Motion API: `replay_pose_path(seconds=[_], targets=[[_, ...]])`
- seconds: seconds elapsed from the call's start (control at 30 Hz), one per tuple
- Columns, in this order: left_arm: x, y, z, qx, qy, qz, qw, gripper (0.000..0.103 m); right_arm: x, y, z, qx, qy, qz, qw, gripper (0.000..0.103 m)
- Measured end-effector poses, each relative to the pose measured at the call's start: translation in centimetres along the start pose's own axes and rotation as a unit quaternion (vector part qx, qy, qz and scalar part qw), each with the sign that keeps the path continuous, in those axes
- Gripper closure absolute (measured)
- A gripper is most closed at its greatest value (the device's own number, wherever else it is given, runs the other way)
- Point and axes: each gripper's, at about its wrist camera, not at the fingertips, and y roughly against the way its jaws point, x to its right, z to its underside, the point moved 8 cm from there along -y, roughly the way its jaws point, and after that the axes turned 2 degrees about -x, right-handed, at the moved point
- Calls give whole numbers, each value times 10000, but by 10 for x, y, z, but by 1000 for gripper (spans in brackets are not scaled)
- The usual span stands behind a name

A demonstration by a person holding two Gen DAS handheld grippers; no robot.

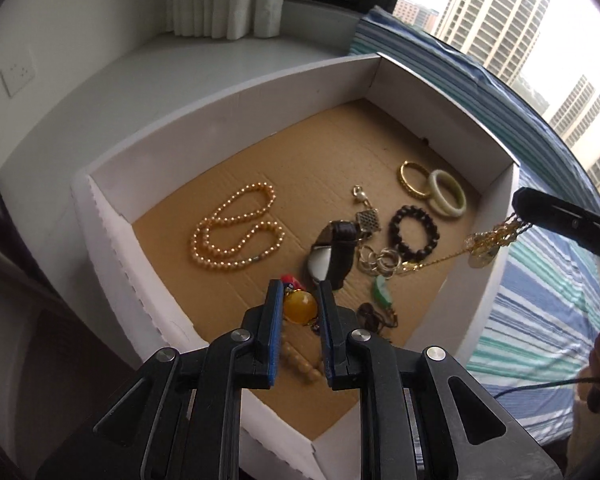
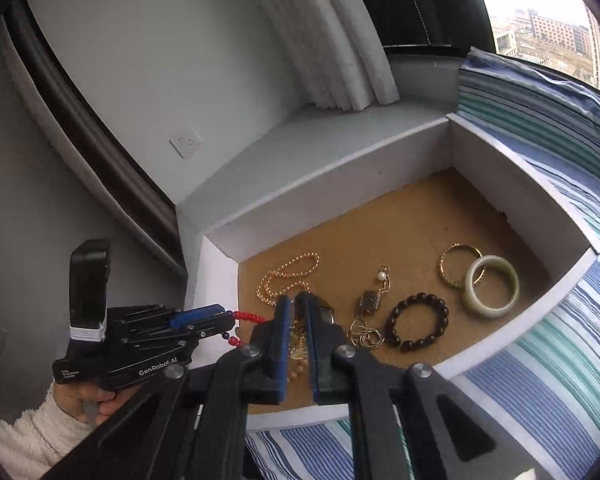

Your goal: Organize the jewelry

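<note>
A white box (image 1: 228, 104) with a brown cardboard floor holds the jewelry. My left gripper (image 1: 299, 294) is shut on a beaded necklace with a yellow amber bead (image 1: 299, 306) and red beads (image 2: 247, 317). My right gripper (image 2: 298, 304) is shut on a gold chain necklace (image 1: 488, 242), held above the box's right wall; its chain trails down to the floor. In the box lie a pearl necklace (image 1: 236, 232), a watch (image 1: 332, 252), a dark bead bracelet (image 1: 414, 232), a gold bangle (image 1: 414, 179) and a pale jade bangle (image 1: 447, 193).
Silver rings (image 1: 376, 260), a green pendant (image 1: 384, 294), a clasp charm (image 1: 366, 216) and a brown cord piece (image 1: 374, 316) also lie in the box. The box sits on a striped blue bedcover (image 1: 540, 320). A white sill and curtain (image 1: 220, 0) stand behind.
</note>
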Motion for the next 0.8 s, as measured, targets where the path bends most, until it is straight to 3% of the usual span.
replay_pose_path(seconds=[0.17,0.2,0.23,0.27,0.3,0.33,0.43,0.5,0.57,0.63,0.8], targets=[[-5,-6,3,138,-30,-286,9995,85,-2,-58,19,-519,44,144,9985,92],[-4,-2,3,207,-25,-289,9994,77,-4,-61,20,-531,70,209,9983,88],[-3,2,3,287,-24,-311,9991,60,-4,-62,20,-519,85,259,9983,81],[-1,8,2,410,-19,-364,9985,49,-4,-60,20,-482,79,301,9983,68],[0,15,1,570,-14,-461,9973,29,-3,-55,19,-417,53,347,9985,64],[2,22,-1,762,-24,-600,9953,16,-3,-49,17,-357,47,396,9986,64],[10,48,-6,1320,-97,-959,9866,0,-5,-25,14,-186,209,764,9967,60],[16,65,-5,1624,-44,-1194,9795,1,-7,-8,15,-26,364,1067,9936,38],[19,78,-2,1789,132,-1322,9749,1,-6,5,18,67,455,1356,9897,25],[21,86,2,1822,347,-1226,9750,1,-5,18,23,156,576,1645,9846,24],[28,79,12,1318,573,-1002,9845,1,-3,33,35,248,790,2169,9727,24]])
